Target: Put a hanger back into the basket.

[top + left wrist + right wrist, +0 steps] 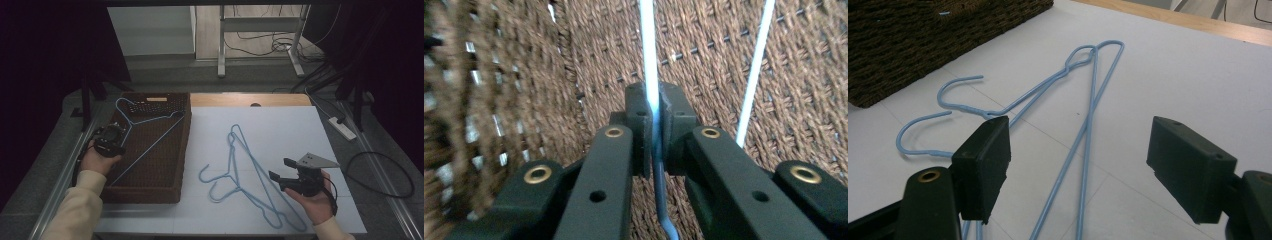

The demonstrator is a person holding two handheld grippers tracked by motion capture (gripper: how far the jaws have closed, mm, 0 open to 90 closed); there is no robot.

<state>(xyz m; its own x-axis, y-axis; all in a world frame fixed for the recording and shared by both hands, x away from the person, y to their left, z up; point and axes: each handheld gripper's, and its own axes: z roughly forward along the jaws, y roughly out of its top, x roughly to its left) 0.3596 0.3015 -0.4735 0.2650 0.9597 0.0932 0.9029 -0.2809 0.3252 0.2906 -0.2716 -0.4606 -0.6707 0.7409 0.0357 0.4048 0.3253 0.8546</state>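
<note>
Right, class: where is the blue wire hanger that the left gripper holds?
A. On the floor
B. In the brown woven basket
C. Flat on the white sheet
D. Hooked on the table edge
B: the left gripper is shut on a blue wire hanger that lies across the inside of the brown woven basket.

**Dim room, sharper close-ups**

We are seeing the high view dim and murky, with black corners swallowing both sides. The white table sheet [280, 130] is catching the most light. In the left gripper view, the basket [499, 100] weave is blurring at the left edge. The right gripper view is looking evenly lit, with soft shadows.
</note>
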